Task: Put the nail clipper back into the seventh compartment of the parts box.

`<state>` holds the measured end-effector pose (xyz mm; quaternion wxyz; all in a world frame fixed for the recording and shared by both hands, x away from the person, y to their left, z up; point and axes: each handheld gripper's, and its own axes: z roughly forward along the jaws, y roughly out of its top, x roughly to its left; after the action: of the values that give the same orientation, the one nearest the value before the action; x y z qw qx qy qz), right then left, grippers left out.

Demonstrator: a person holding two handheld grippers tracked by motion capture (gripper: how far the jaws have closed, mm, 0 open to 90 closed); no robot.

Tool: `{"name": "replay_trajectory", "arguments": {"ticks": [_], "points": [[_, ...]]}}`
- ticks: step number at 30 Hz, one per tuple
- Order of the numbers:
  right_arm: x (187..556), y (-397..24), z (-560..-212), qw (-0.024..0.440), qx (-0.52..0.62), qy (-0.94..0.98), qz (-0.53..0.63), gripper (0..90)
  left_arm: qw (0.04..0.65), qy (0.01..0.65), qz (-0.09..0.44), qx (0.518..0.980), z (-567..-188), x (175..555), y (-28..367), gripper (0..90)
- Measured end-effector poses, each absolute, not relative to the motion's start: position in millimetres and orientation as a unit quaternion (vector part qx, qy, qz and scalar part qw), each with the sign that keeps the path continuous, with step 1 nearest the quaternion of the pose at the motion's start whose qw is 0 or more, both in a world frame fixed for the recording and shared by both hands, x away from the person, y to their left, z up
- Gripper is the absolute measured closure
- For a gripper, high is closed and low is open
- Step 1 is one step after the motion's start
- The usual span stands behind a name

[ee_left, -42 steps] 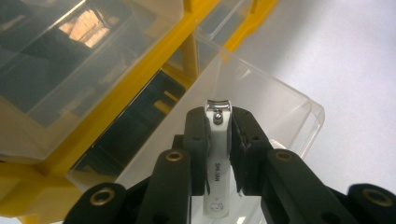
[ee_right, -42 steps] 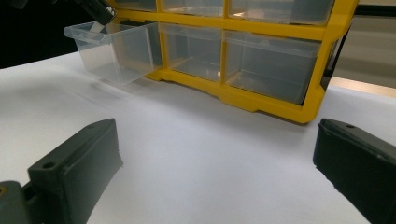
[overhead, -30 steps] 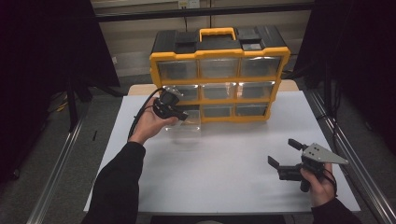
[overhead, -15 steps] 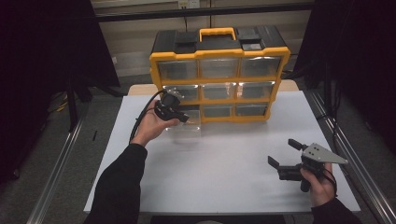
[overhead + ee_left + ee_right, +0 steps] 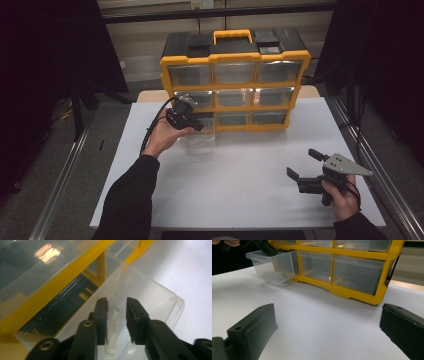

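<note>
The left tool [image 5: 115, 307] is hanging over the pulled-out clear drawer [image 5: 150, 302], and its jaws have just been opening: they are standing a little apart, with a small whitish, tube-shaped piece [image 5: 112, 332] lying in the gap between them on the drawer floor, close to the left jaw but not pinched by either pad. Judged from that, the piece is being let go into the drawer rather than picked up, so the drop-off step looks nearly finished, and lifting the tool clear and pushing the drawer home is probably what is left. In the high view the left tool [image 5: 192, 122] is sitting at the lower left corner of the yellow organiser [image 5: 235, 59], where the clear drawer [image 5: 200, 137] is sticking out toward the near side of the white worktop [image 5: 240, 200]. The other drawers in the yellow frame are sitting closed. The right tool [image 5: 301, 165] is resting low at the near right of the worktop, well apart from the organiser, its jaws spread wide with nothing between them; the right tool's camera is looking across bare worktop [image 5: 324, 322] toward the open drawer [image 5: 274, 267] at the far left and the yellow frame [image 5: 362, 293] beyond. Both hands are holding their places.
</note>
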<state>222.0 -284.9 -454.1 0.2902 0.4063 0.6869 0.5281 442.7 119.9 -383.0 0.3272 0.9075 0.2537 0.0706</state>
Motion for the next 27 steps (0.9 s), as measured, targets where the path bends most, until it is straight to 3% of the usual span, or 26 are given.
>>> {"name": "replay_trajectory", "arguments": {"ticks": [19, 27], "points": [[222.0, -284.8, -454.1, 0.290, 0.407, 0.687, 0.528, 0.5, 0.367, 0.280, 0.127, 0.878, -380.6, 437.6, 121.8, 19.6], [222.2, -284.8, -454.2, 0.288, 0.405, 0.688, 0.528, 0.5, 0.392, 0.291, 0.128, 0.863, -382.9, 435.4, 117.6, 7.3]]}}
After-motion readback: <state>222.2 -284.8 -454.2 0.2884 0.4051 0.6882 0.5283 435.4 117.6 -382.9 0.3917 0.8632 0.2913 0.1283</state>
